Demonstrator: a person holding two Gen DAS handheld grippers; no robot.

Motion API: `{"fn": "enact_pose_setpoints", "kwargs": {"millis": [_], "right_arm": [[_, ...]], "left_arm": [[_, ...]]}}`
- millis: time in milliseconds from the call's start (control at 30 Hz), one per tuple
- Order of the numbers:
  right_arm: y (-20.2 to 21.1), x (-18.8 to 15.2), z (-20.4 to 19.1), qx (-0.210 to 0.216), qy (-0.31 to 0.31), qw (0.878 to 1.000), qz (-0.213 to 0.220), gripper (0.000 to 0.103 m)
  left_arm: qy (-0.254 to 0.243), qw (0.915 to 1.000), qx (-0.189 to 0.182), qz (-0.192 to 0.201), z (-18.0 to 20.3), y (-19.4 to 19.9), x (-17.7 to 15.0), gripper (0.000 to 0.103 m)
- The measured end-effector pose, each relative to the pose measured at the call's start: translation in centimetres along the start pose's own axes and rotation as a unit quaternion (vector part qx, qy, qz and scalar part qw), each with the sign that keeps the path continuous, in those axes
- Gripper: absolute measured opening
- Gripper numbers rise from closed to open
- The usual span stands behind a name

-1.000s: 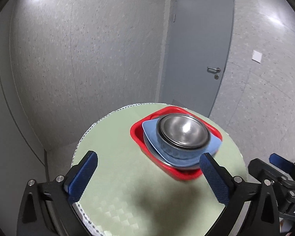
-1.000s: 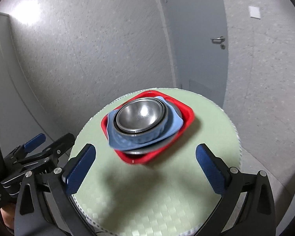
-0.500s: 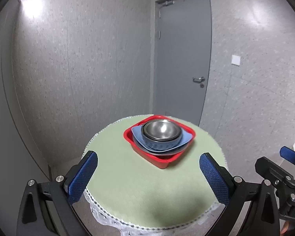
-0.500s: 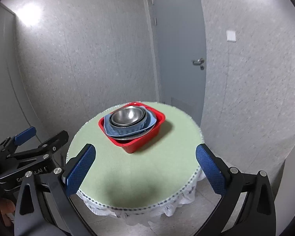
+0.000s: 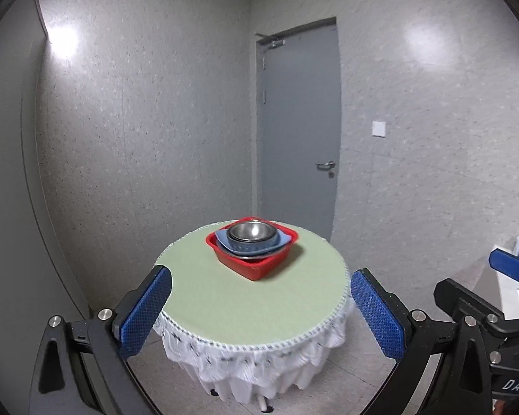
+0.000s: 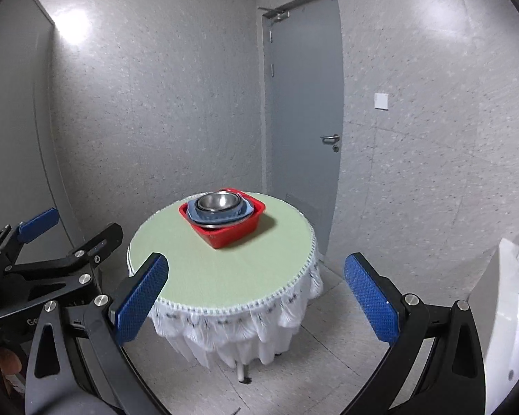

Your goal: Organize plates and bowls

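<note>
A red square basin [image 5: 256, 267] [image 6: 226, 235] stands on the far half of a round green table [image 5: 225, 297] [image 6: 218, 269]. Nested in it are a blue plate [image 5: 221, 240] [image 6: 190, 211] and, on top, steel bowls [image 5: 251, 231] [image 6: 218, 201]. My left gripper [image 5: 259, 311] is open and empty, back from the table's near edge. My right gripper [image 6: 256, 297] is open and empty too, also short of the table. In each wrist view the other gripper shows at the side.
The table has a white frilled skirt [image 5: 259, 363] [image 6: 245, 325] and stands in a grey-walled corner. A grey door [image 5: 299, 131] [image 6: 304, 110] is behind it. A white unit [image 6: 512, 311] stands at the right. Grey floor lies around the table.
Both grippers have pulled back and up from the table; the stacked basin, close under them a second ago, now sits small and far. Both stay open and empty.
</note>
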State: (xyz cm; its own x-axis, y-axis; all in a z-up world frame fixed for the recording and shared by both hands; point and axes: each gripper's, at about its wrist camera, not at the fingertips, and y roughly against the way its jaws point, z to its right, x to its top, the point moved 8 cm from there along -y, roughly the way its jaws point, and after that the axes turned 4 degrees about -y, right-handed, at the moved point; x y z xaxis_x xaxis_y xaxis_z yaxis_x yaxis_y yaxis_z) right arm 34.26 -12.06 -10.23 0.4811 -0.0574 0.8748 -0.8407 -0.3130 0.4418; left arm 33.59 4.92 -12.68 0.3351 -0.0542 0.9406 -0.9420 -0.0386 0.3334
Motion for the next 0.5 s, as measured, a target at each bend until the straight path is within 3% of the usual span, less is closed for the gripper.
{"fn": "enact_pose_setpoints", "kwargs": {"millis": [333, 500], "right_arm": [[10.4, -3.8, 0.9, -0.007, -0.004, 1.000, 0.002, 0.103], [13.5, -4.3, 0.0, -0.010, -0.003, 1.000, 0.014, 0.103]], "left_arm": [[-0.001, 1.0000, 0.003, 0.008, 2.0, 14.4, -3.9, 0.102], [-0.006, 0.9997, 0.005, 0.022, 1.7, 18.5, -4.1, 0.102]]}}
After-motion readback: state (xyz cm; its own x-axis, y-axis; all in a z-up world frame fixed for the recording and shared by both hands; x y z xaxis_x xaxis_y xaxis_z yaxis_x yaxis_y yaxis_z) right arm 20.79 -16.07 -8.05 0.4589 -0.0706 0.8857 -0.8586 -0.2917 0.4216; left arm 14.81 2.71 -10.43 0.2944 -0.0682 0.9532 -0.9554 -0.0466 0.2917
